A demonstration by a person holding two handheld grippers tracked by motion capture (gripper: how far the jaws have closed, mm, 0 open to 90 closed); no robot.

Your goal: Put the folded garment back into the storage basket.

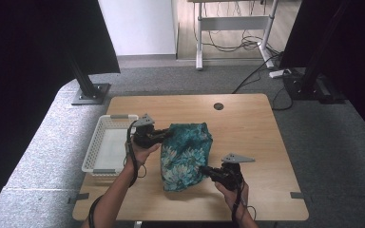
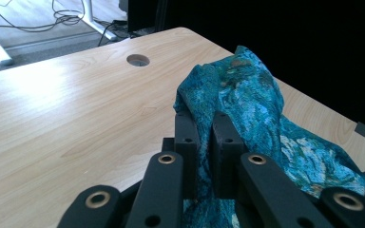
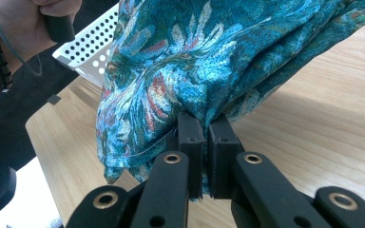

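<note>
A teal floral-patterned cloth [image 1: 185, 154] of thin woven fabric hangs bunched between the two grippers, over the middle of the pale wooden table [image 1: 247, 128]. The left gripper [image 1: 164, 135] pinches the cloth's upper left corner — in the left gripper view its two black jaws stand pressed nearly together with a fold of the cloth [image 2: 247, 109] clamped between the fingers [image 2: 186, 137], the fabric rising beyond them in a soft ridge. The right gripper [image 1: 205, 170] pinches the cloth's lower right edge; in the right gripper view the fingers [image 3: 190, 135] are closed on a gathered tuck of the cloth [image 3: 209, 57], which billows above them and droops in a loose hemmed fold to their left. The weave is fine and matte, printed with pale leaves and reddish flecks. Left of the cloth sits a white perforated plastic basket [image 1: 95, 147], rectangular, at the table's edge — beyond the cloth, a round cable hole [image 1: 218, 106] is cut in the smooth wood-grain top
</note>
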